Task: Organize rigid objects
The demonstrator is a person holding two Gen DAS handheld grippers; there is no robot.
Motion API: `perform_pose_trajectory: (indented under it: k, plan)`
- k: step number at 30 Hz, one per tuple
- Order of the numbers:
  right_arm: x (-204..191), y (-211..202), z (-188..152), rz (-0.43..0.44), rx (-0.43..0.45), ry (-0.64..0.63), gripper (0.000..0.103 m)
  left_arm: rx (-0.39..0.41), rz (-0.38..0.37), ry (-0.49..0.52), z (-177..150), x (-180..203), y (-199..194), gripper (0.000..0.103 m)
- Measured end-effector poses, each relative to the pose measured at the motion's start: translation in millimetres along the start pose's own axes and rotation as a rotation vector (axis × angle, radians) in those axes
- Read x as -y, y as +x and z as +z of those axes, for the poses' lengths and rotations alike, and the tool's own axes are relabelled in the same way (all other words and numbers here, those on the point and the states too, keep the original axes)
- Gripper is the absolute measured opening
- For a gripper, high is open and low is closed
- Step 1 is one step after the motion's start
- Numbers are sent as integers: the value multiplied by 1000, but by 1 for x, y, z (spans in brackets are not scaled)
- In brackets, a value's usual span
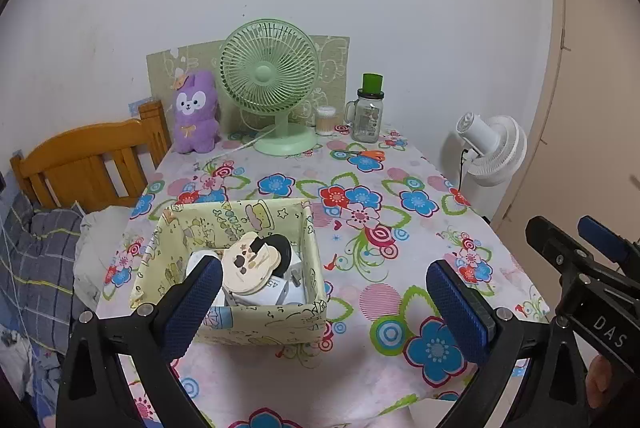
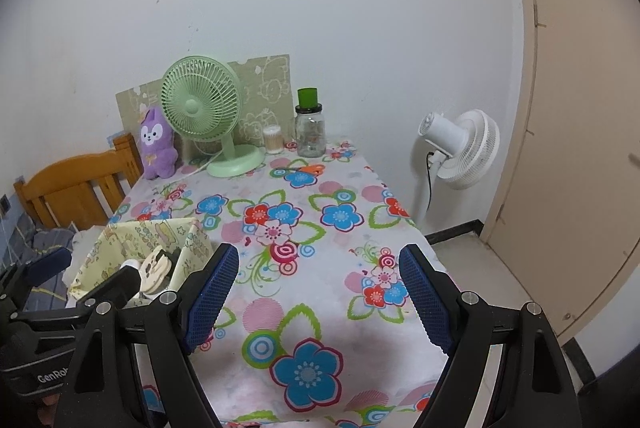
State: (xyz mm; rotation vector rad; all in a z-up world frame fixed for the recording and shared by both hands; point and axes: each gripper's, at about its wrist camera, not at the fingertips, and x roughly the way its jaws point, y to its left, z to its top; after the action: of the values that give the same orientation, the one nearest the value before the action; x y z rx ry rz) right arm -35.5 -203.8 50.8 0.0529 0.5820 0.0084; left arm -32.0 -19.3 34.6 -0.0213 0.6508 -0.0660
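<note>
A yellow cartoon-print fabric box (image 1: pixel 264 320) stands on the flowered tablecloth near the front left; it also shows in the right wrist view (image 2: pixel 120 240). It holds a beige bear-shaped flat item (image 1: pixel 246 262), a black round piece (image 1: pixel 280 246) and several white blocks (image 1: pixel 276 294). My left gripper (image 1: pixel 328 302) is open and empty, above the table's front edge, its left finger in front of the box. My right gripper (image 2: pixel 318 294) is open and empty to the right of the box; it shows at the right edge of the left wrist view (image 1: pixel 580 244).
At the back stand a green desk fan (image 1: pixel 272 84), a purple plush (image 1: pixel 198 112), a cotton-swab tub (image 1: pixel 326 120) and a glass jar with a green cap (image 1: pixel 368 112). Orange scissors (image 1: pixel 366 154) lie near the jar. A white floor fan (image 1: pixel 494 148) stands right; a wooden bed frame (image 1: pixel 88 164) left.
</note>
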Motion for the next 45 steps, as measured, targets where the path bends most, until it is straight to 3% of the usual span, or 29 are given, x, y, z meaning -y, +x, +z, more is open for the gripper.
perform_pose_trajectory:
  k: [10,45]
  plan:
    - [-1,3,0,20,1,-2,85,15,27,36,0,3,2,103]
    - [-6,15,-4,26,-1,-3,85,-11,17,24,-3,-1,8,103]
